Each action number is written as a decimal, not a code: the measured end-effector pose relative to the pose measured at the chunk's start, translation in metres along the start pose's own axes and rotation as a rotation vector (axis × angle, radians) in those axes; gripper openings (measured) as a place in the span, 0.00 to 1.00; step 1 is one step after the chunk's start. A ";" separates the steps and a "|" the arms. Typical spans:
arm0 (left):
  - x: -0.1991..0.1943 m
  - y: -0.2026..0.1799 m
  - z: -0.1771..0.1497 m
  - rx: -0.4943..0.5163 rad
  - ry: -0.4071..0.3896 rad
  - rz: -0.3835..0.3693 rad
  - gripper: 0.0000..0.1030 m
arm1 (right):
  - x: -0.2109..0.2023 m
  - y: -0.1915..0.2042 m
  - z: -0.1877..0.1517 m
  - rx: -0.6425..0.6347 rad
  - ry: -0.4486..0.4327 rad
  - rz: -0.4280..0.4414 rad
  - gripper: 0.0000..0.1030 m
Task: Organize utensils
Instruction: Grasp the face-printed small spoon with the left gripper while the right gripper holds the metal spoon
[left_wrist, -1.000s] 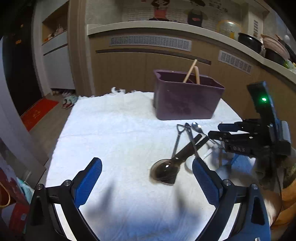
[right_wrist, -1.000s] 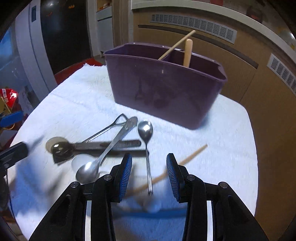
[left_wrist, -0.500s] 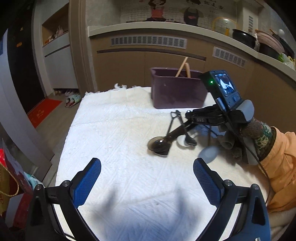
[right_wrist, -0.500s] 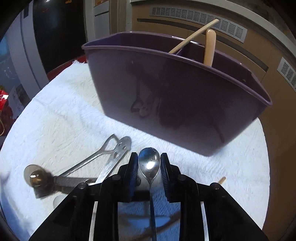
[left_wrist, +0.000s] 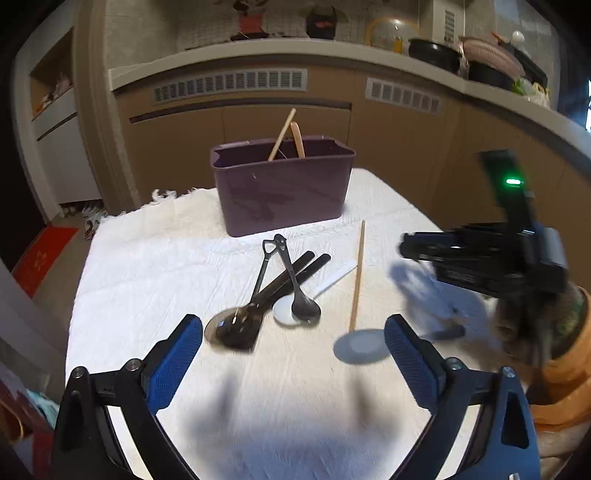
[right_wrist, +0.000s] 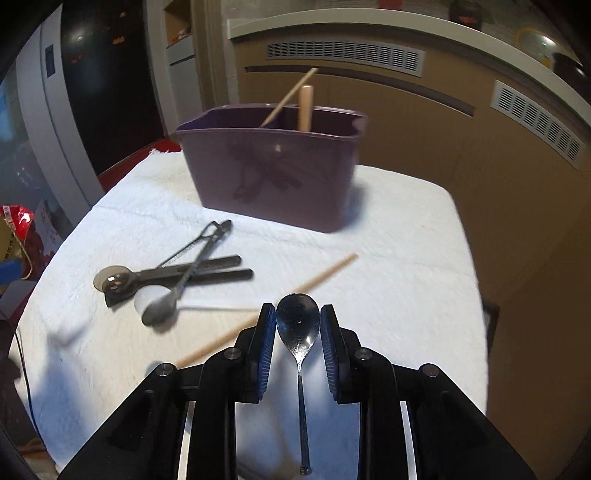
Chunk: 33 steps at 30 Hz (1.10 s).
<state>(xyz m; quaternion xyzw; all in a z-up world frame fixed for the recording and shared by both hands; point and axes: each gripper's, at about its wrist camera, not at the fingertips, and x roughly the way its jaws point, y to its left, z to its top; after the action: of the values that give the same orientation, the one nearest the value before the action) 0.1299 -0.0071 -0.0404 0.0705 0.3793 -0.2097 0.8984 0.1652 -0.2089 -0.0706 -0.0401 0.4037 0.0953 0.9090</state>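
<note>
My right gripper (right_wrist: 297, 321) is shut on a small steel spoon (right_wrist: 298, 326), bowl forward, handle trailing back, lifted above the white cloth. It shows blurred at the right of the left wrist view (left_wrist: 406, 247). The purple caddy (left_wrist: 282, 186) (right_wrist: 273, 173) stands at the table's back with two wooden utensils (left_wrist: 288, 138) in it. A pile of dark spoons and a steel spoon (left_wrist: 273, 291) (right_wrist: 173, 277) lies mid-table beside a loose wooden chopstick (left_wrist: 357, 275) (right_wrist: 273, 306). My left gripper (left_wrist: 293, 354) is open and empty, near the pile.
A white textured cloth (left_wrist: 155, 280) covers the small table. A white plastic spoon (left_wrist: 314, 295) lies under the pile. Brown cabinets and a counter with pots (left_wrist: 436, 53) stand behind. The floor drops away at the left with a red mat (left_wrist: 44, 254).
My right gripper closed on the small steel spoon, lifted it off the cloth and pulled back to the right, away from the caddy. My left gripper stayed open and shifted closer to the pile.
</note>
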 end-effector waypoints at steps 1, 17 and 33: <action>0.012 0.000 0.006 0.011 0.023 -0.002 0.77 | -0.002 -0.005 -0.001 0.007 -0.001 -0.002 0.25; 0.162 0.016 0.086 -0.004 0.246 0.047 0.31 | 0.009 -0.027 -0.022 0.073 0.015 0.035 0.25; 0.185 0.005 0.080 0.076 0.229 0.074 0.15 | 0.016 -0.019 -0.019 0.038 0.017 0.049 0.25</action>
<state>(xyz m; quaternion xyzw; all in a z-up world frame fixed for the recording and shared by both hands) 0.2999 -0.0851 -0.1162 0.1416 0.4682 -0.1812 0.8532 0.1656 -0.2278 -0.0955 -0.0137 0.4140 0.1094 0.9036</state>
